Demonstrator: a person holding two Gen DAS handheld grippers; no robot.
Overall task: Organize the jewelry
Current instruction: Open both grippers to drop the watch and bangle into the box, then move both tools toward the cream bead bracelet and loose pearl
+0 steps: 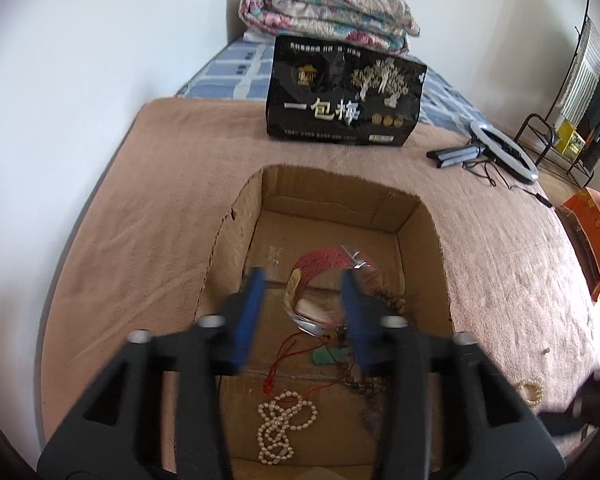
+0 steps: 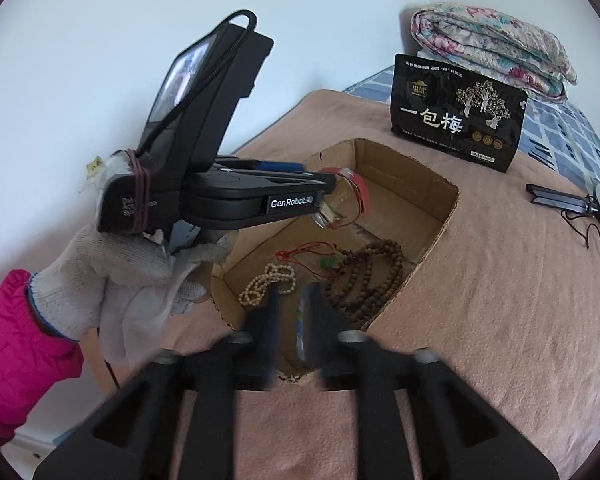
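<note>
An open cardboard box (image 1: 419, 240) (image 2: 443, 196) lies on the pink blanket. In it are a white pearl necklace (image 1: 280, 428) (image 2: 268, 280), brown wooden beads (image 2: 367, 276) (image 1: 363, 384), a green pendant on red cord (image 1: 329, 356) (image 2: 327, 262). My left gripper (image 1: 301, 304) (image 2: 327, 184) is open over the box, with a clear packet holding a red woven band (image 1: 319, 268) (image 2: 351, 196) between and just beyond its fingertips. My right gripper (image 2: 296, 320) hovers at the box's near edge, fingers close together around a thin blurred bluish item. A pearl bracelet (image 1: 531, 390) lies on the blanket.
A black snack bag (image 1: 343, 96) (image 2: 457, 116) stands behind the box. A folded floral quilt (image 1: 327, 12) (image 2: 495, 48) lies beyond. A ring light with tripod (image 1: 503, 148) (image 2: 571, 200) lies right. An orange box (image 1: 591, 232) sits off the bed's right edge.
</note>
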